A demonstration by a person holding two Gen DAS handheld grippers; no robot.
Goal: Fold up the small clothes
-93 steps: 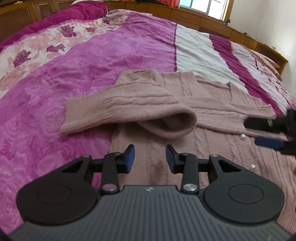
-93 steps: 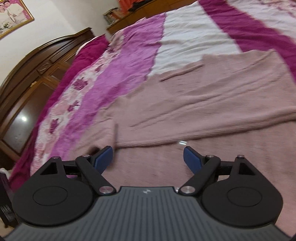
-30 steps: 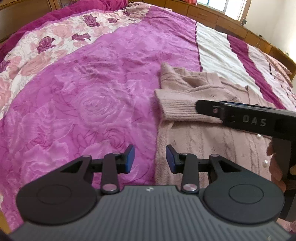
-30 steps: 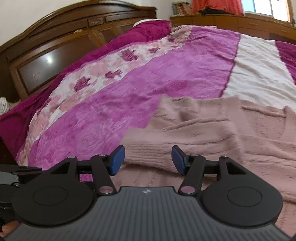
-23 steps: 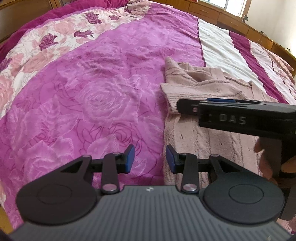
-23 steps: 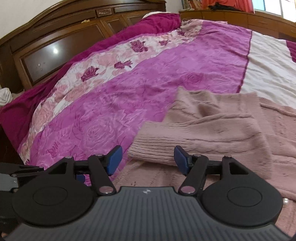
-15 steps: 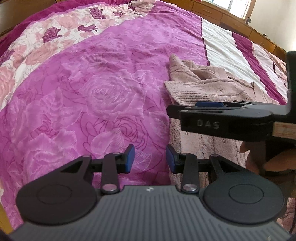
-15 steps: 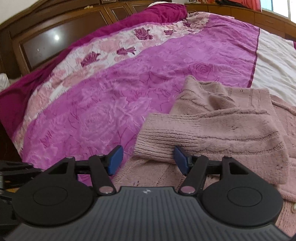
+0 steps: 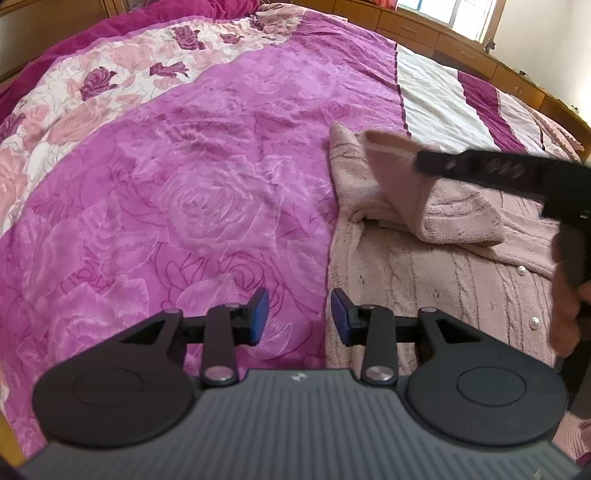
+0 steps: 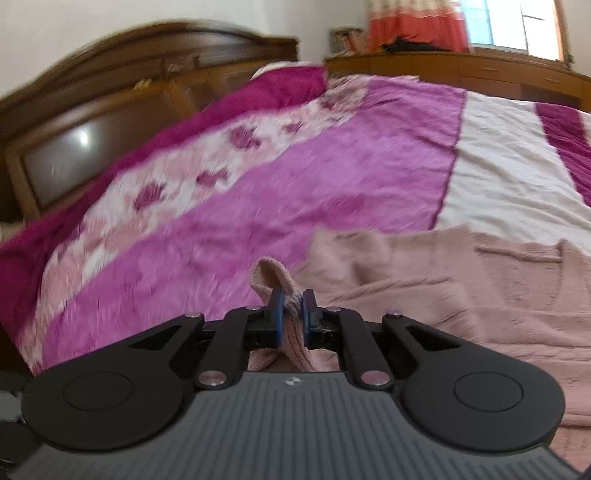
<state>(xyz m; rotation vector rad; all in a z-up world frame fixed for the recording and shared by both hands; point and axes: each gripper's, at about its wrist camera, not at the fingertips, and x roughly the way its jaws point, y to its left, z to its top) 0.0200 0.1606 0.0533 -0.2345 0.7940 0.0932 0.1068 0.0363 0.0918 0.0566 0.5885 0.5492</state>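
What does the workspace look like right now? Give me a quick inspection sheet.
Surface: bedspread in magenta, floral and white bands.
Job's things: pink knit cardigan lying on the bed, its sleeve cuff lifted.
Clutter: nothing seen.
Grippers: right gripper shut on the sleeve cuff; left gripper open, empty, at the cardigan's edge.
Cables: nothing seen.
Surroundings: wooden headboard, window, orange curtain.

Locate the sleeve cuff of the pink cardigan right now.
The sleeve cuff is pinched in the right gripper, lifted above the cardigan body near its left edge, beside the magenta bedspread; the left gripper holds nothing.
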